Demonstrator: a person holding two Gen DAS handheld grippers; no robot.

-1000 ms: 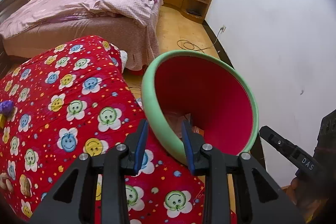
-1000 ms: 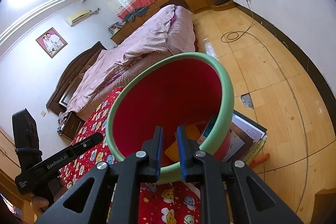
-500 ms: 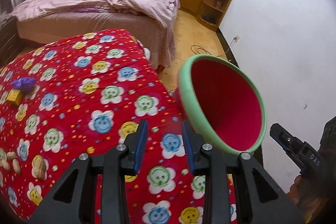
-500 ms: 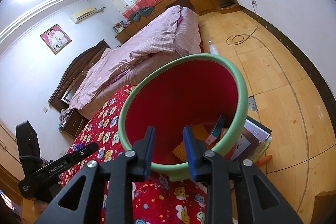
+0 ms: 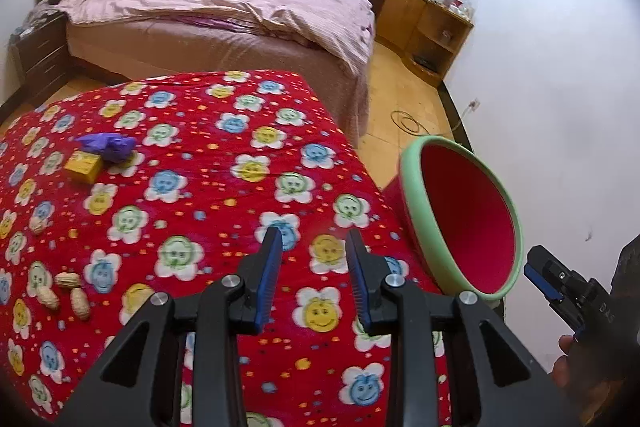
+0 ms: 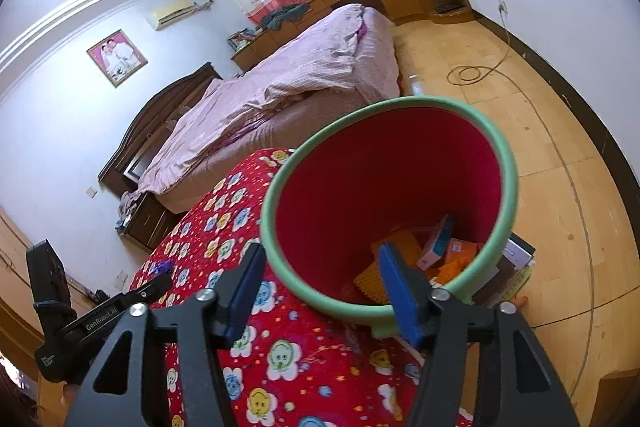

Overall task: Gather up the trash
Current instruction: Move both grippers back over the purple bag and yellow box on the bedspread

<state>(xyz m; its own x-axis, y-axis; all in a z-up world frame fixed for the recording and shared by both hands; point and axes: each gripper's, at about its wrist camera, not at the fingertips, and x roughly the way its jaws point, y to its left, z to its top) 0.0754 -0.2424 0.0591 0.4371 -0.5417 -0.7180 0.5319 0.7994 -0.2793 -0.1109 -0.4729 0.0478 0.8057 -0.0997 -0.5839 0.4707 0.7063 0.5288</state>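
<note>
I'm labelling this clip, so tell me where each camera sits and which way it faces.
Left wrist: on the left tool, looking down over the red flowered cloth toward the bed; right tool at the edge.
Right wrist: on the right tool, looking into the red bin; left tool alongside.
Shared: bin, cloth, bed.

- Bin (image 6: 390,187): red inside, green rim.
- Cloth (image 5: 192,195): red, smiling flowers.
- Wrapper (image 5: 108,146): purple.
- Box (image 5: 83,167): yellow.
- Bedspread (image 5: 224,3): pink.
</note>
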